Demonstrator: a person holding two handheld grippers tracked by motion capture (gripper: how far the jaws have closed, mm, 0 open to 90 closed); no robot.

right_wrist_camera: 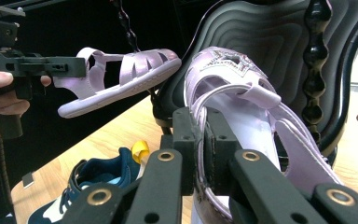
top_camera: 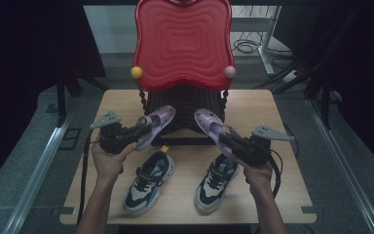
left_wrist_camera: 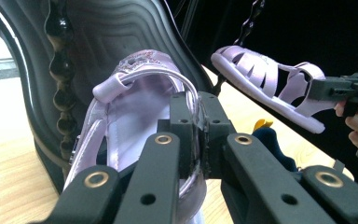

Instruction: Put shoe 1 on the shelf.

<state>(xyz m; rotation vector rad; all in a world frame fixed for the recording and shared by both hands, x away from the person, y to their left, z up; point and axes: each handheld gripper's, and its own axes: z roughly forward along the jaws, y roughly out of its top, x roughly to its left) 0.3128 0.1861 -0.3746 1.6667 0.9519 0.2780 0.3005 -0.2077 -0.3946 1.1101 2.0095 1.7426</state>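
Note:
Two lilac child's sandals are held in the air over a wooden table (top_camera: 258, 109). My left gripper (top_camera: 139, 131) is shut on the heel strap of the left sandal (top_camera: 157, 123); up close the strap sits pinched between its pads (left_wrist_camera: 198, 126). The left sandal (left_wrist_camera: 135, 112) points toward a chair. My right gripper (top_camera: 225, 139) is shut on the heel strap of the right sandal (top_camera: 210, 123), with that sandal (right_wrist_camera: 242, 107) and the grip (right_wrist_camera: 200, 140) seen up close. Each gripper view also catches the other sandal (left_wrist_camera: 270, 81) (right_wrist_camera: 121, 77) farther off.
A red chair (top_camera: 182, 41) with a dark ribbed base (top_camera: 185, 105) stands at the table's far edge. A pair of navy and white sneakers (top_camera: 148, 183) (top_camera: 216, 183) lies on the near half of the table. Dark curtains surround the table.

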